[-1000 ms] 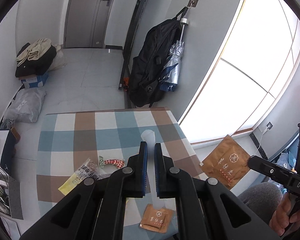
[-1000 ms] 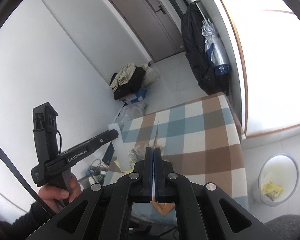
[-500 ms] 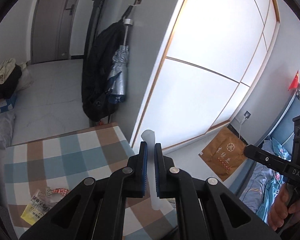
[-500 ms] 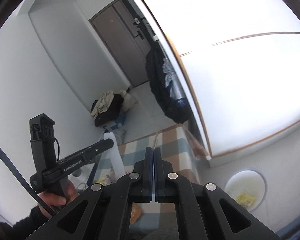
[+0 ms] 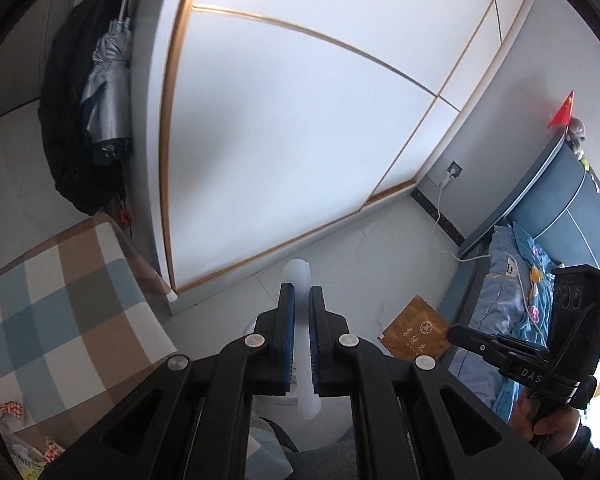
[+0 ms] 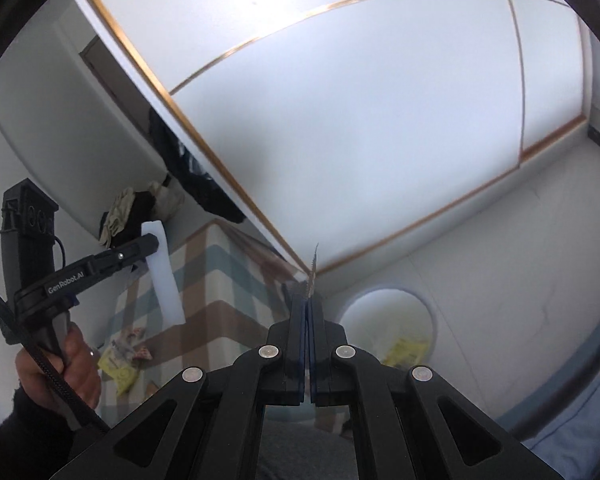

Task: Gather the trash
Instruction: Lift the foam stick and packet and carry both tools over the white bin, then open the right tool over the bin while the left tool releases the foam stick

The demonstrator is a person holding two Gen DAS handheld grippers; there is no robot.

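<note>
Trash was in both of my tools at this moment, so I judged the step in hand to be the carry from table to bin. Going left to right: in the right wrist view, at about nine o'clock, my left gripper [image 6: 156,242] was closed on a white plastic strip [image 6: 166,276], which hung down from the pinch in front of the checked tablecloth [image 6: 220,276]. Low at eight o'clock, a few wrappers [image 6: 126,354] lay on that cloth, uncollected. At the centre, my right gripper [image 6: 309,300] was clamped flat on a brown sachet [image 6: 313,266], seen edge-on as a thin sliver standing up past the tips. Just to its right, at four o'clock, sat the round white bin [image 6: 388,326] on the floor, with a yellow scrap [image 6: 404,352] already inside. The left wrist view agreed: the strip [image 5: 298,280] ran up between the nearly shut pads, and at three to four o'clock the sachet [image 5: 416,334] showed face-on in the other tool's tips. The next move, as I read it, called for bringing the right tool over the bin's mouth and opening it so the flat sachet dropped inside rather than sailing past the rim, then doing the same with the strip, then going back for the wrappers.
</note>
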